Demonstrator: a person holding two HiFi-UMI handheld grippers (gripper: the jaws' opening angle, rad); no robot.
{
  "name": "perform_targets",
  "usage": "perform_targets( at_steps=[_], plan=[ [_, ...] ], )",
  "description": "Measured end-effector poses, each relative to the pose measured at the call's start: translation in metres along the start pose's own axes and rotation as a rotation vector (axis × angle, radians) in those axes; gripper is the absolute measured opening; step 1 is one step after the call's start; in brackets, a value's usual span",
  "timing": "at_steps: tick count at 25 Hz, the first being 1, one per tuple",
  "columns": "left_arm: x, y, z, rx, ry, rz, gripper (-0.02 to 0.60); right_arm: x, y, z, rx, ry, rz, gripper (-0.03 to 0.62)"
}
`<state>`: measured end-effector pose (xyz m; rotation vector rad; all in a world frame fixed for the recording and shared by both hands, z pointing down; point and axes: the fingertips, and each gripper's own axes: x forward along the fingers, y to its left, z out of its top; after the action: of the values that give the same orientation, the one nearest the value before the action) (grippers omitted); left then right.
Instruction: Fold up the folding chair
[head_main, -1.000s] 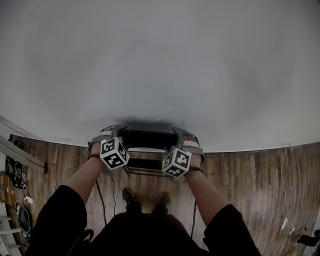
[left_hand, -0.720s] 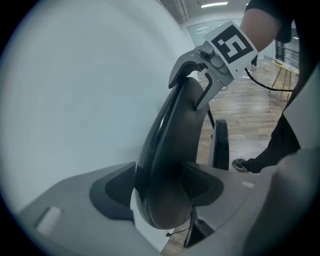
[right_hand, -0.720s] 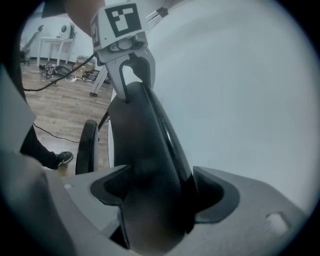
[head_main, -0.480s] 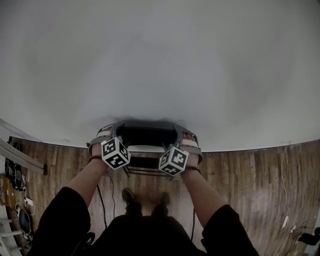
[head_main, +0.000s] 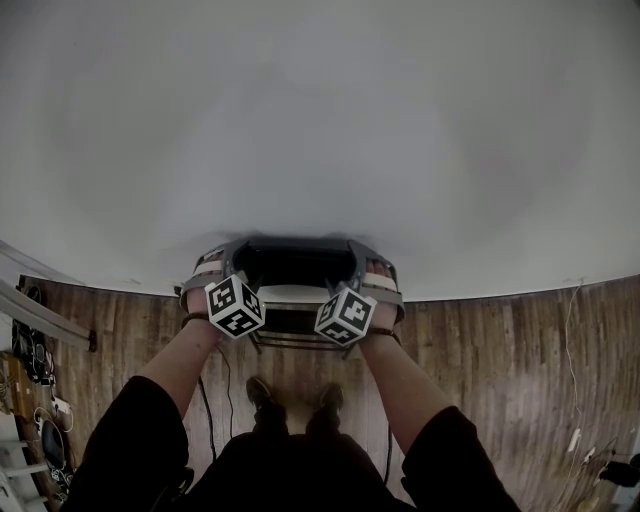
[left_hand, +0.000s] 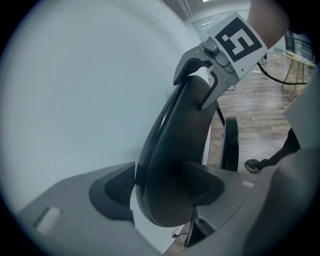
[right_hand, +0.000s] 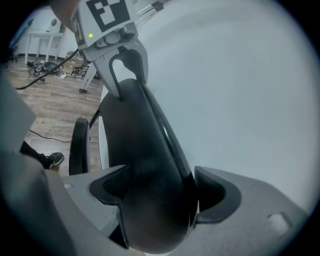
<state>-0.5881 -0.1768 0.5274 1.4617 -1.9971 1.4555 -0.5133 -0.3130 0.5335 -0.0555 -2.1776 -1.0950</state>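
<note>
The folding chair stands against a white wall, with its black backrest (head_main: 295, 262) at the top and its seat (head_main: 290, 322) below. My left gripper (head_main: 215, 258) straddles the backrest's left end and my right gripper (head_main: 368, 258) its right end. In the left gripper view the backrest (left_hand: 180, 130) runs between the left gripper's (left_hand: 160, 192) jaws, and a sliver of wall shows beside the left pad (left_hand: 115, 187). The right gripper view shows the same backrest (right_hand: 145, 150) inside the right gripper's (right_hand: 157, 192) wide jaws. Both grippers are open around it.
The white wall (head_main: 320, 120) rises directly behind the chair. The person's shoes (head_main: 262, 390) stand on the wooden floor (head_main: 500, 340) just before the seat. Cables and gear (head_main: 40, 400) lie at the far left, and a cable (head_main: 570, 330) runs down the right.
Both hands have tipped a little. The marker cubes have drawn slightly nearer each other, and the jaws and backrest top sit a bit higher in the head view.
</note>
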Motion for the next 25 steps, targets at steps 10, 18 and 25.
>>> perform_targets(
  at_steps=[10, 18, 25],
  plan=[
    [0.006, 0.006, 0.002, 0.013, 0.005, 0.043, 0.284, 0.007, -0.007, -0.001, 0.01, 0.021, -0.039, 0.394],
    [0.01, 0.01, 0.005, 0.018, 0.01, 0.086, 0.284, 0.006, -0.016, -0.002, 0.02, 0.04, -0.088, 0.399],
    [0.013, 0.013, 0.007, 0.019, 0.015, 0.102, 0.281, 0.009, -0.018, -0.002, 0.024, 0.048, -0.108, 0.4]
  ],
)
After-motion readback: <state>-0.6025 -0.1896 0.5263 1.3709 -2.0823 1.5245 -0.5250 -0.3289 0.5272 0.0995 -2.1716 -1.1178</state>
